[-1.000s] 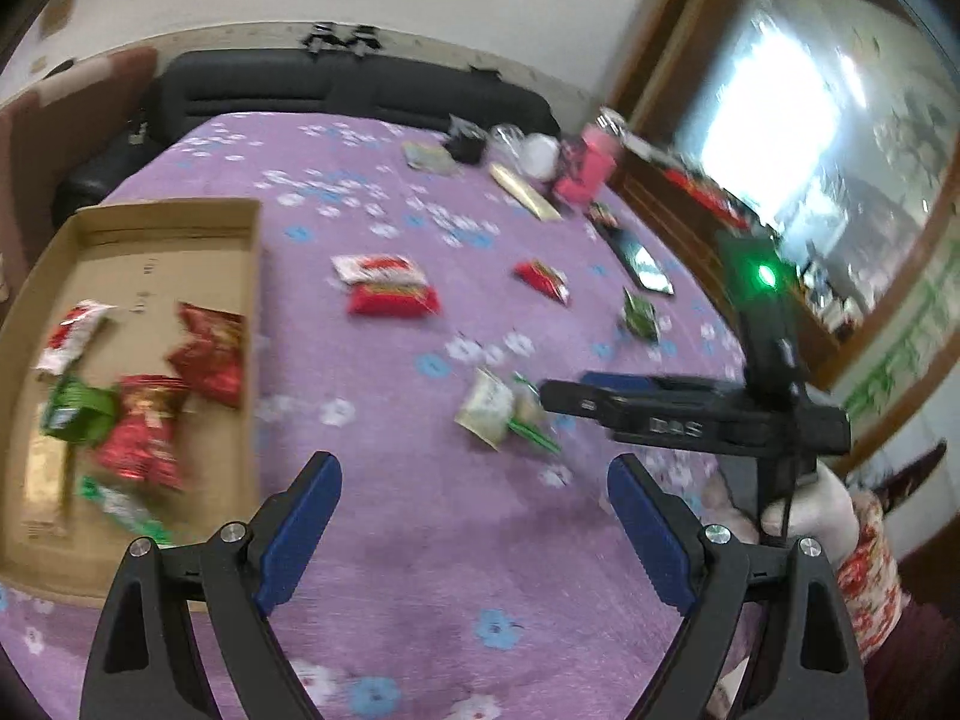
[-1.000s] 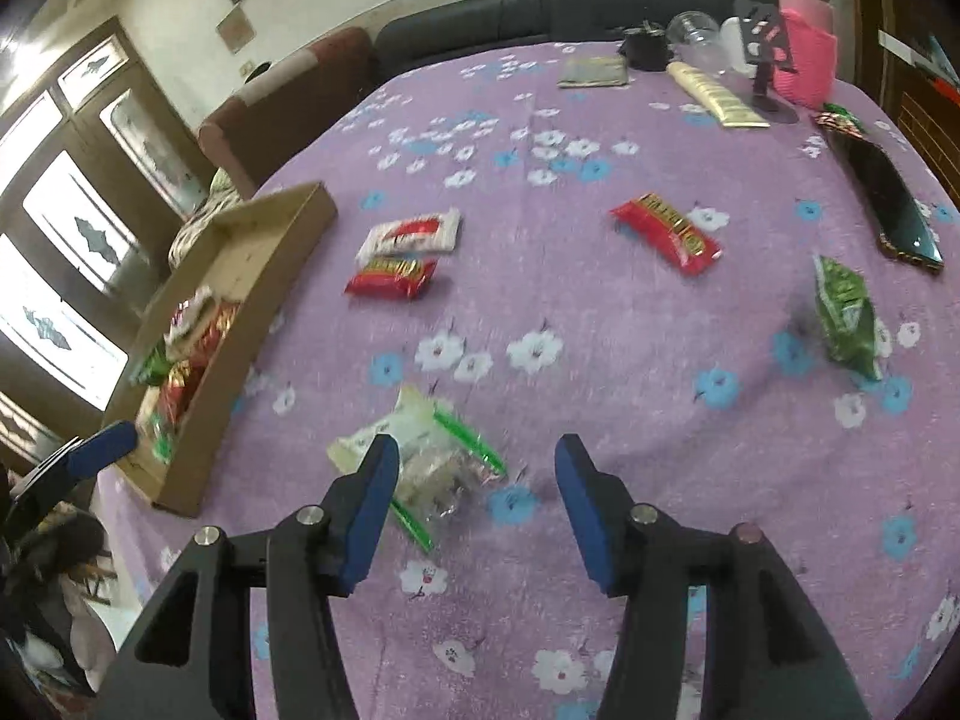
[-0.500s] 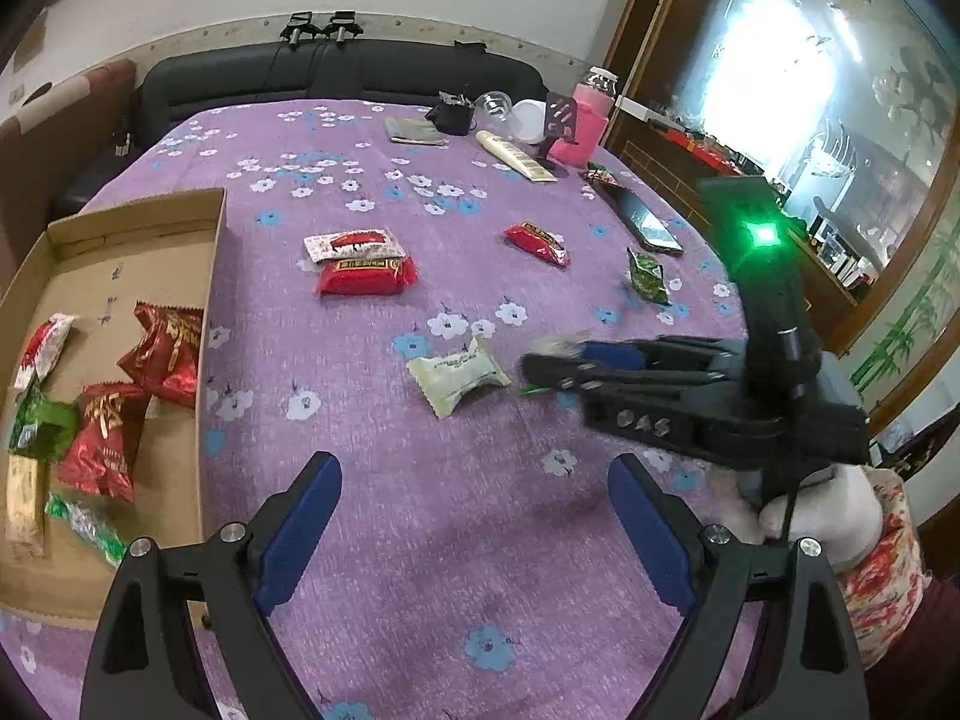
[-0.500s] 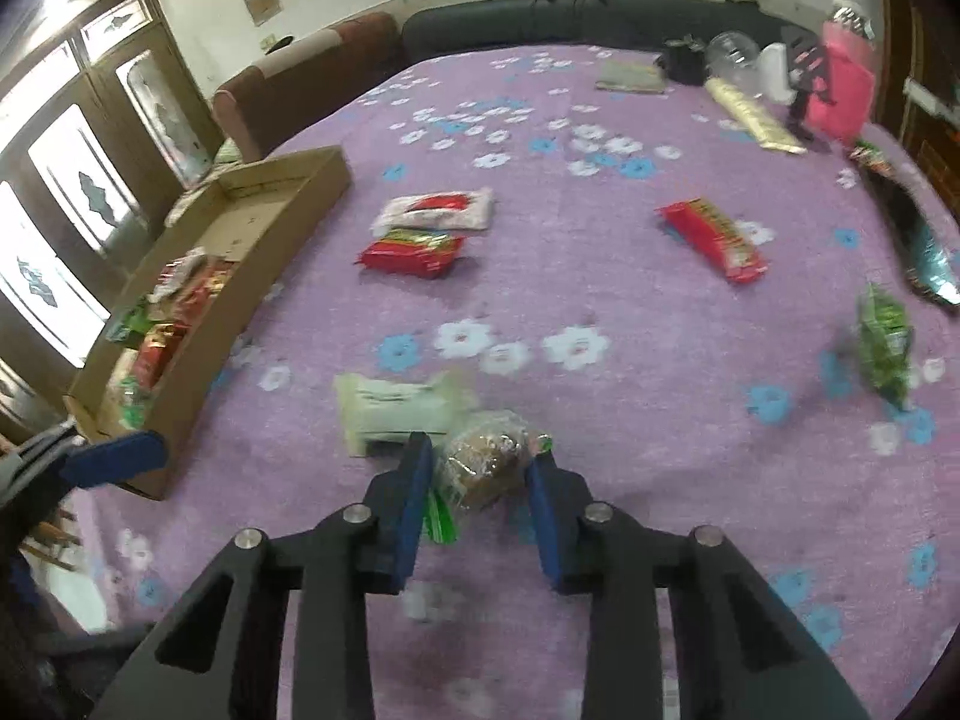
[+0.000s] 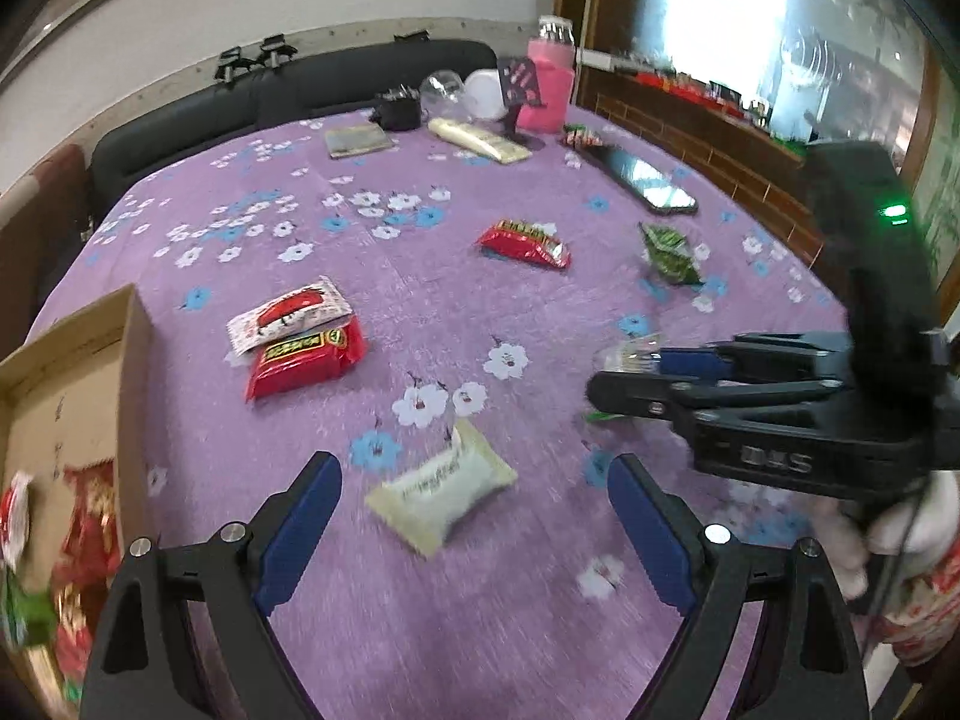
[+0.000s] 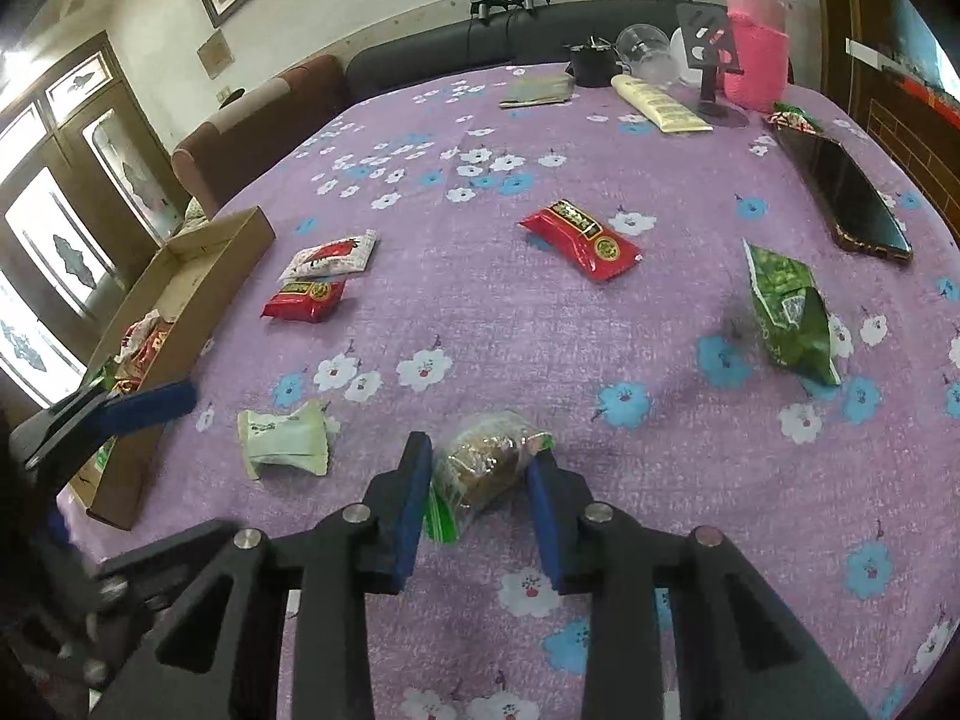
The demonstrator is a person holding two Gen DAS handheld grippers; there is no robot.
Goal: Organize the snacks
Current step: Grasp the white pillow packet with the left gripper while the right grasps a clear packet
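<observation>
My right gripper [image 6: 480, 456] is shut on a clear packet of brown snack [image 6: 480, 465] and holds it just above the purple flowered tablecloth; it also shows in the left wrist view [image 5: 624, 360]. My left gripper [image 5: 474, 480] is open and empty, with a pale green snack packet [image 5: 441, 489] lying between its fingers on the cloth; that packet also shows in the right wrist view [image 6: 282, 441]. A cardboard tray [image 6: 198, 294] with several snacks stands at the left [image 5: 129, 360].
Loose on the cloth: a white-and-red packet [image 5: 288, 315] on a red packet [image 5: 306, 357], another red packet [image 5: 525, 243], a green packet [image 5: 669, 255]. A phone [image 6: 846, 198], pink bottle [image 6: 756, 54], cups and a tube [image 6: 660, 105] stand at the far edge.
My right gripper has closed on the clear brown snack packet and lifted it off the pale green packet. My left gripper has swung right, over the pale green packet.
</observation>
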